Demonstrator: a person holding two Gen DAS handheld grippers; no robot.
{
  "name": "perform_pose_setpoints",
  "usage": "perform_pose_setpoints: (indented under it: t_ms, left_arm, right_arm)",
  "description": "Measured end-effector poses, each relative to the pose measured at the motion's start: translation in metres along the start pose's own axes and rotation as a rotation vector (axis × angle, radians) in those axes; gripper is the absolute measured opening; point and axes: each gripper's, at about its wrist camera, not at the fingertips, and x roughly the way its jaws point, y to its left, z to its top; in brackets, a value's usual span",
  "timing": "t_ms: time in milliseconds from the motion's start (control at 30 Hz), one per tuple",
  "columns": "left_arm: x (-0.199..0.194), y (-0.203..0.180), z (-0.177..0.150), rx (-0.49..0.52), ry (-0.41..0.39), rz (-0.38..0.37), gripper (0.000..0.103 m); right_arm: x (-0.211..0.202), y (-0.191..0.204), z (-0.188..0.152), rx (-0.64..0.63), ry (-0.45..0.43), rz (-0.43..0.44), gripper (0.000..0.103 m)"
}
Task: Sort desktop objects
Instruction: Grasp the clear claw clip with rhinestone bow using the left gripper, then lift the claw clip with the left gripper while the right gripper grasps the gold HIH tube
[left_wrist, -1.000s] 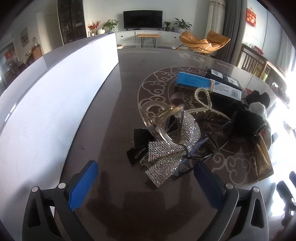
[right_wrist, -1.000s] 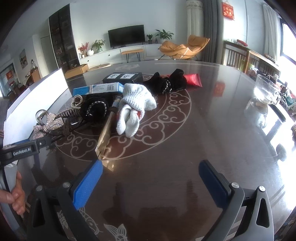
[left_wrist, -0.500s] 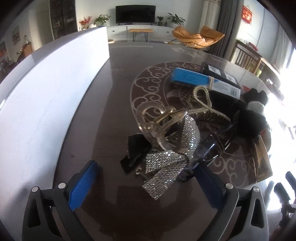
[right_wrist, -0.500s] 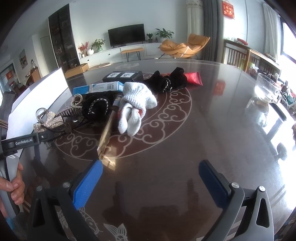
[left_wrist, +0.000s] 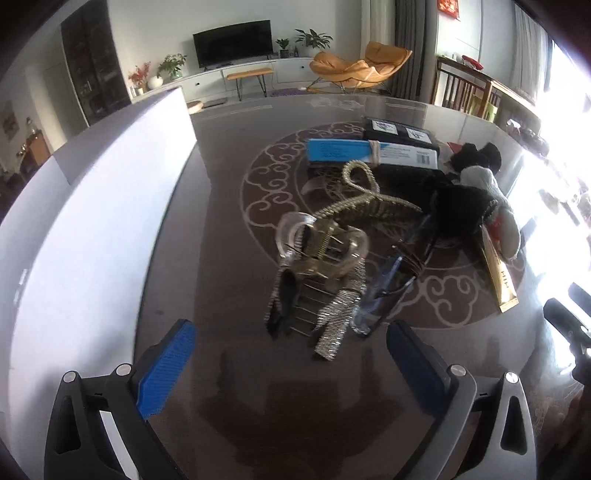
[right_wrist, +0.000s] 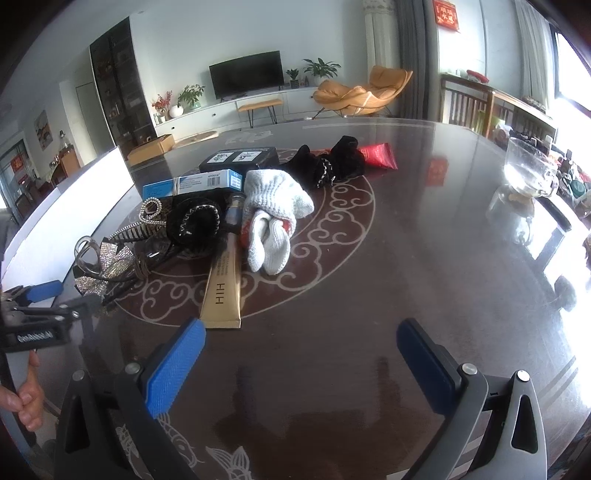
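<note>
Clutter sits heaped mid-table: our left gripper (left_wrist: 291, 354), jaws spread and empty, lines up on the clear hair claw (left_wrist: 321, 247) atop the rhinestone bow (left_wrist: 332, 314). Our right gripper (right_wrist: 299, 354) waits agape over bare table (right_wrist: 369, 295), leaving room.

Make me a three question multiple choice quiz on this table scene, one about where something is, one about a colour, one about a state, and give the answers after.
1. Where does the gold tube lie?
A. beside the white knit glove, one end under the pile
B. inside the glass bowl
C. on the orange chair

2. What colour are the gripper pads?
A. red
B. blue
C. green

3. How is the left gripper?
A. shut on the rhinestone bow
B. shut on the claw clip
C. open, holding nothing

Answers: A, its far end goes under the glove and black items; B, blue shows in both views; C, its fingers stand wide apart short of the rhinestone bow.
</note>
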Motion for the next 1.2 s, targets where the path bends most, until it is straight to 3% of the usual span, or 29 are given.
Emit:
perform_pose_setpoints:
  t_ms: [100, 300, 467, 633, 700, 733, 800, 867, 967, 1200]
  left_arm:
    - [-0.003, 0.007, 0.007, 0.002, -0.023, 0.024, 0.103]
    - [0.021, -0.005, 0.003, 0.048, 0.003, 0.06, 0.103]
    - [0.03, -0.011, 0.013, 0.06, -0.011, -0.019, 0.103]
    - [0.045, -0.002, 0.021, -0.023, 0.039, -0.153, 0.103]
    - [0.047, -0.001, 0.022, -0.03, 0.04, -0.153, 0.103]
    - [0.046, -0.001, 0.021, -0.031, 0.032, -0.153, 0.102]
    - [0.04, -0.002, 0.015, -0.02, 0.006, -0.151, 0.084]
    - [0.036, -0.009, 0.013, -0.004, -0.005, -0.152, 0.056]
    - [0.027, -0.005, 0.004, -0.007, -0.002, -0.183, 0.056]
    - [0.002, 0.0, -0.031, 0.009, 0.013, -0.136, 0.056]
  right_arm:
    - [0.002, 0.003, 0.0, -0.009, 0.005, 0.0, 0.103]
    - [-0.002, 0.003, -0.001, -0.014, -0.006, -0.012, 0.103]
    - [0.001, 0.0, -0.001, 0.004, 0.005, -0.011, 0.103]
    - [0.0, 0.004, -0.002, -0.015, 0.003, -0.015, 0.103]
    - [0.001, 0.004, -0.002, -0.015, 0.005, -0.016, 0.103]
    - [0.001, 0.003, -0.002, -0.012, 0.006, -0.016, 0.103]
    - [0.001, 0.001, -0.001, -0.004, 0.008, -0.014, 0.103]
    - [0.001, 0.0, -0.001, 0.003, 0.009, -0.013, 0.103]
    - [0.001, -0.001, -0.001, 0.003, 0.011, -0.014, 0.103]
    - [0.005, 0.001, -0.002, 0.006, 0.038, 0.038, 0.103]
